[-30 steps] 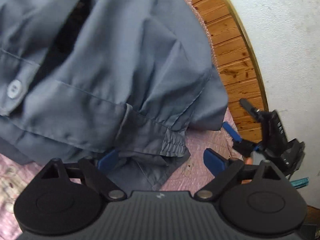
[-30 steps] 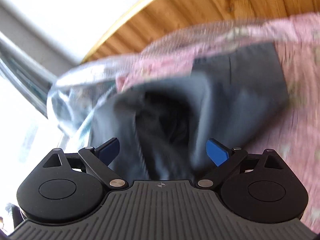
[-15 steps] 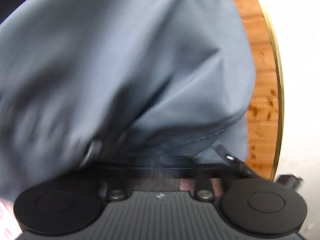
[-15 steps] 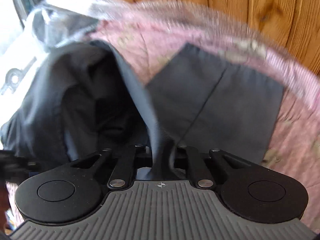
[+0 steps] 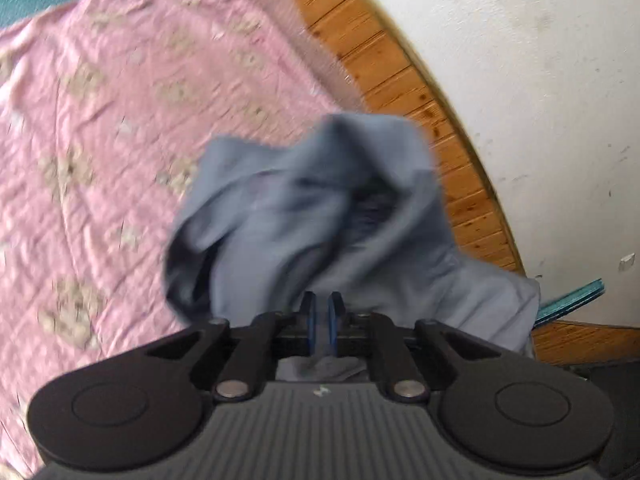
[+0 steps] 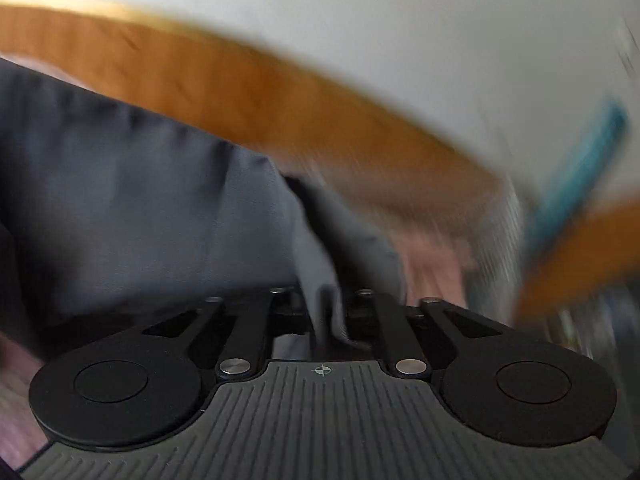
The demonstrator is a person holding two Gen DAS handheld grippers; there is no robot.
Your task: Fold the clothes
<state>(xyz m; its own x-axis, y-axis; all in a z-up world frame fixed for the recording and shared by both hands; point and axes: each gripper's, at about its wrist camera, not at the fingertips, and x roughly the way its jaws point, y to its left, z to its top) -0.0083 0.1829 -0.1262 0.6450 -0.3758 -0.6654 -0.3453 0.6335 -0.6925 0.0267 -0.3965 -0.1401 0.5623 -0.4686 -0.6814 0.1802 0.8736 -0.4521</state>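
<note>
A grey-blue shirt (image 5: 304,216) hangs bunched above the pink bedspread (image 5: 100,140) in the left wrist view. My left gripper (image 5: 323,312) pinches its near edge: the blue pads stand close together with a thin fold of cloth between them, and the jaws are opening slightly. In the blurred right wrist view the same shirt (image 6: 140,200) fills the left side. A fold of it runs between the fingers of my right gripper (image 6: 326,312), whose jaws are also opening. The pads there are hidden by cloth.
A wooden bed frame (image 5: 400,92) curves along the bedspread's right edge, with a white wall (image 5: 540,80) behind it. A teal flat object (image 5: 572,296) pokes out at the right; it shows as a teal streak (image 6: 580,168) in the right wrist view.
Both grippers went from wide open to closed on the shirt. The shirt has come up off the bedspread and bunched. The right view has swung fast towards the wall and bed frame.
</note>
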